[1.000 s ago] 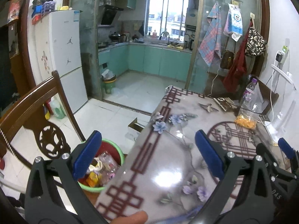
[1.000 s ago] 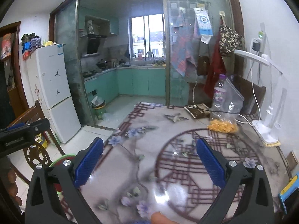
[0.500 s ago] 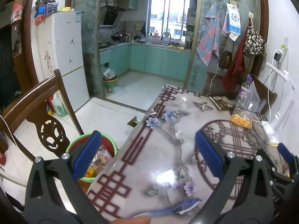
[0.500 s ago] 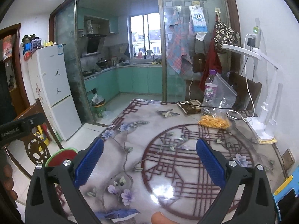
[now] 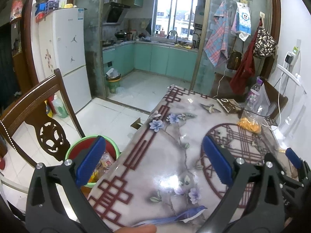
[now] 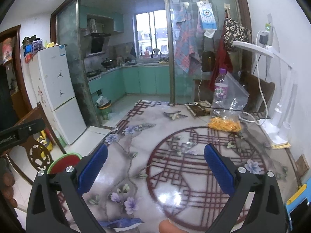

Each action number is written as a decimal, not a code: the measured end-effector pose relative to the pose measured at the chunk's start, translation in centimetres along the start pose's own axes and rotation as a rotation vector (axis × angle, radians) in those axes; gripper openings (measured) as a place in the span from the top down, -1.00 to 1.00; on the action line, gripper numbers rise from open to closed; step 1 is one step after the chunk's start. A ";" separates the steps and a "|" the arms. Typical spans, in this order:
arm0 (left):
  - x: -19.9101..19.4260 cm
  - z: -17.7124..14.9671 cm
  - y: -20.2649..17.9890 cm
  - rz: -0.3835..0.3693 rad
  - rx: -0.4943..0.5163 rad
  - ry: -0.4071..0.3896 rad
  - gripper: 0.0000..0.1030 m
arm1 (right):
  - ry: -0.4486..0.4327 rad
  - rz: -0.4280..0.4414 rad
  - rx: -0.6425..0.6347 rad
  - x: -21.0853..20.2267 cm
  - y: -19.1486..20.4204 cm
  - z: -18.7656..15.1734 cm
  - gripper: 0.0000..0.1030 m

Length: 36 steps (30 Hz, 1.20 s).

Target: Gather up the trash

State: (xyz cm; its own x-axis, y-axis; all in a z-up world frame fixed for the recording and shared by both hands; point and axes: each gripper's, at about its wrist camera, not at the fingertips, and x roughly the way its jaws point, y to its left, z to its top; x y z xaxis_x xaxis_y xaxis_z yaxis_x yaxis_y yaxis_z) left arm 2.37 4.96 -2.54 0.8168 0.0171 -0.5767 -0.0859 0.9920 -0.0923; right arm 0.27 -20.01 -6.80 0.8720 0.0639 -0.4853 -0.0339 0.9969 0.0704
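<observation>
We have drawn both grippers back over the table [image 5: 171, 155], so more of its near end shows, the painted blue bird [image 6: 122, 223] included. From the left gripper [image 5: 153, 163] the green-rimmed bin [image 5: 77, 145] has slid down and left.

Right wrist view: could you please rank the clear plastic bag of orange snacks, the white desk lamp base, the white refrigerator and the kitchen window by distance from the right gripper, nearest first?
From the right gripper:
1. Clear plastic bag of orange snacks, on the table, ahead right.
2. White desk lamp base, far right table edge; too close to the bag to call firmly.
3. White refrigerator, left, across the floor.
4. Kitchen window, at the back.
</observation>
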 end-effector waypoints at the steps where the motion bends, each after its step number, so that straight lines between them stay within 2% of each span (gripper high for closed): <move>1: 0.1 0.0 -0.1 -0.005 0.001 0.001 -0.90 | 0.001 -0.009 0.000 0.0 -0.2 0.0 -0.87; 12: 0.6 -0.3 -1.7 -0.050 0.030 0.022 -0.90 | 0.024 -0.045 0.022 0.0 -1.3 -0.5 -0.87; 29: 1.0 -0.5 -2.5 -0.045 0.052 0.037 -0.90 | 0.033 -0.049 0.039 0.3 -2.0 -0.5 -0.87; 36: 2.2 -0.9 -3.0 -0.059 0.047 0.078 -0.90 | 0.053 -0.053 0.048 0.9 -2.4 -0.8 -0.87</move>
State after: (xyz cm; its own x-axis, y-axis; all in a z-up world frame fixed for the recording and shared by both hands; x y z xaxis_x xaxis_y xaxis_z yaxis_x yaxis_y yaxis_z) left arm 3.88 1.91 -4.24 0.7726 -0.0495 -0.6330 -0.0104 0.9958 -0.0907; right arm 0.73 -22.30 -8.10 0.8447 0.0146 -0.5350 0.0364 0.9958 0.0846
